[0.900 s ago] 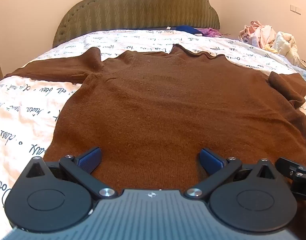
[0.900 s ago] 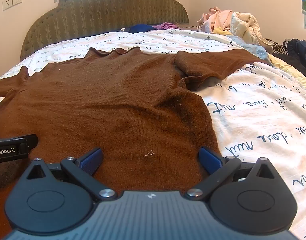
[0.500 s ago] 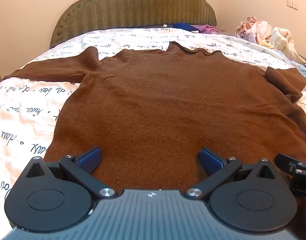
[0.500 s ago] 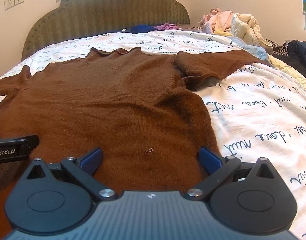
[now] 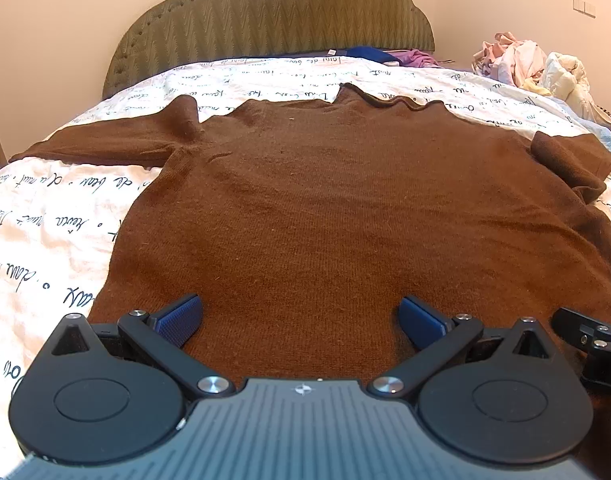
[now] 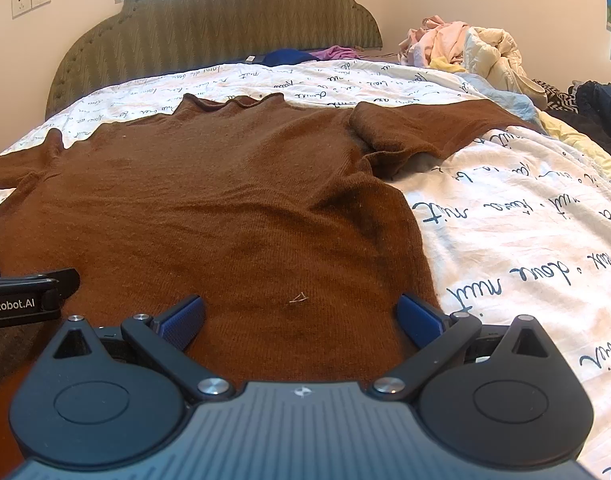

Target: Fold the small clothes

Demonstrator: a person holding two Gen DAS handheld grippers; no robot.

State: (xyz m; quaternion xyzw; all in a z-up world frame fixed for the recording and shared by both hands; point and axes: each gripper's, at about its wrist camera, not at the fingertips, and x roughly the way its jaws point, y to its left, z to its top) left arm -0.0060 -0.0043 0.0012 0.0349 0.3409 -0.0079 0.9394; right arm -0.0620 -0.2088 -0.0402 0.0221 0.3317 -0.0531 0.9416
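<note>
A brown knit sweater lies flat on the bed, collar toward the headboard, both sleeves spread out to the sides. It also shows in the right wrist view. My left gripper is open and empty over the sweater's near hem, toward its left side. My right gripper is open and empty over the near hem, toward its right side. The left sleeve lies straight; the right sleeve is creased at the shoulder. Each gripper's edge shows in the other's view.
The bed has a white cover with dark script and a green padded headboard. A pile of pale clothes lies at the far right. Blue and purple garments lie by the headboard. Dark clothes lie at the right edge.
Both grippers have drifted slightly, so the sweater sits a little differently in view. Both stay open and the sweater has not moved.
</note>
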